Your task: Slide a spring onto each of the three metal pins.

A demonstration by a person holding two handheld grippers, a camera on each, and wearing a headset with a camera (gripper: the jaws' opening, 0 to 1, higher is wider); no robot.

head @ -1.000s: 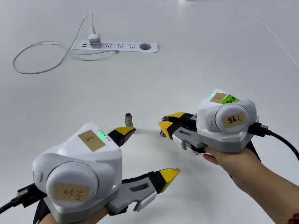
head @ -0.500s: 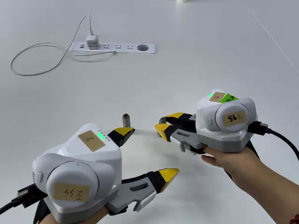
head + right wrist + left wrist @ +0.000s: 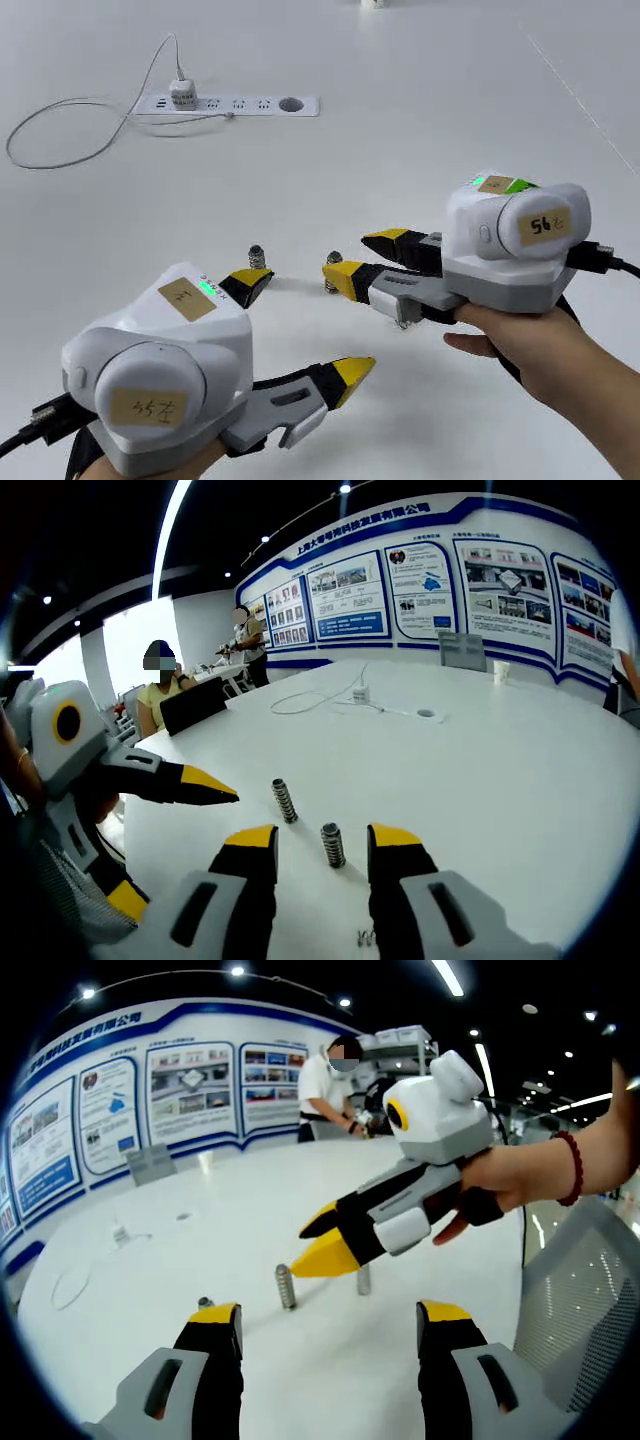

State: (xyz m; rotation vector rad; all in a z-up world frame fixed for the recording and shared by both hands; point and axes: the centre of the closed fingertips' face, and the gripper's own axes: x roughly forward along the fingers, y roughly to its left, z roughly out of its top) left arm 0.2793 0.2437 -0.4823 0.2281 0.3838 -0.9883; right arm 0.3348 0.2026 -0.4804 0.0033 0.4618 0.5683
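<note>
We took the long white power strip (image 3: 225, 103), lying at the far left of the white desk (image 3: 430, 120), as our mark. A white charger (image 3: 183, 95) sat plugged into the strip's left end.

Well on our side of the strip, below its left end, the white-bodied left claw (image 3: 300, 328) hung over the desk. Its black, yellow-tipped jaws were spread wide.

Closer to the strip than that claw, and below the strip's middle, the first grey metal pin (image 3: 257, 256) stood upright on the desk, sleeved in a coiled spring. The second grey metal pin (image 3: 332, 283) was also upright and spring-sleeved. It stood slightly farther from the strip, just past the strip's right end.

In the left gripper view a third grey metal pin (image 3: 363, 1280) stood upright, likewise on our side of the strip. We could not tell whether a spring sat on it.

In the right gripper view a small grey wire coil (image 3: 367, 937) lay flat on the desk, farther from the strip than the two sleeved pins. It was too small for us to make out more.

Farthest right of the strip, a person's hand (image 3: 510, 340) held the white-bodied right claw (image 3: 346, 253). Its yellow tips pointed back towards the strip's side, and its jaws were parted to a moderate gap.
</note>
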